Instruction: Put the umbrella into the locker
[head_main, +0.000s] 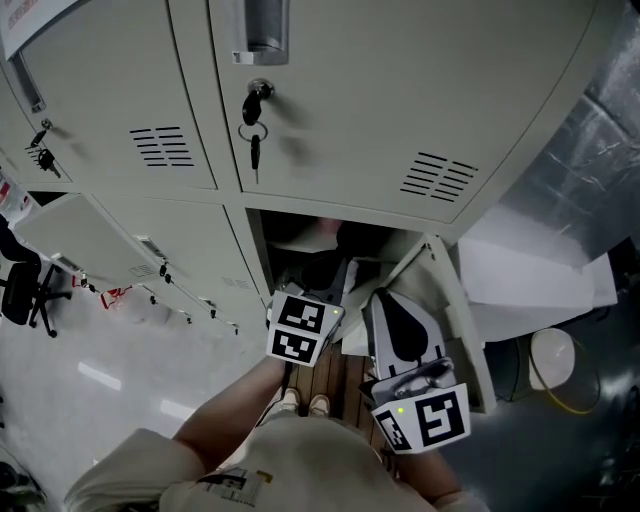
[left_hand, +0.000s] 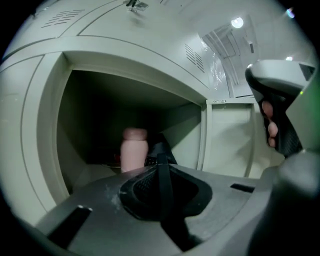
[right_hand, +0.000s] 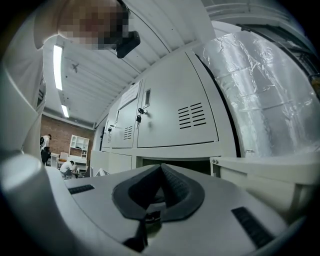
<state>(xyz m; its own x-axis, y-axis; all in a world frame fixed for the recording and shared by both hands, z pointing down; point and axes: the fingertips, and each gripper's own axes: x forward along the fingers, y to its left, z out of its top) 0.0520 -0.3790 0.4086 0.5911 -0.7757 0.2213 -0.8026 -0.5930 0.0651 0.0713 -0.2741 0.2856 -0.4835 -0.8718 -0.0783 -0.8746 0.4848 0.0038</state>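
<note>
The umbrella (left_hand: 134, 148) stands inside the open lower locker (left_hand: 55, 125), with its pale pink handle up and dark fabric (left_hand: 159, 149) beside it. My left gripper (left_hand: 162, 167) reaches into the locker mouth, and its jaws are shut on a thin dark strip of the umbrella. In the head view the left gripper (head_main: 300, 330) is at the locker opening (head_main: 320, 250), and a blurred pink and dark shape shows inside. My right gripper (head_main: 405, 340) hangs back by the open locker door (head_main: 455, 300), shut and holding nothing. The right gripper (right_hand: 160, 192) points at the locker row.
Closed lockers (head_main: 380, 110) stand above, with keys (head_main: 253, 125) hanging from one lock. Another lower door (head_main: 90, 240) stands open at the left. A foil-wrapped column (right_hand: 260, 90) is at the right. The person's feet (head_main: 303, 404) are on the floor below. An office chair (head_main: 25, 290) is at the far left.
</note>
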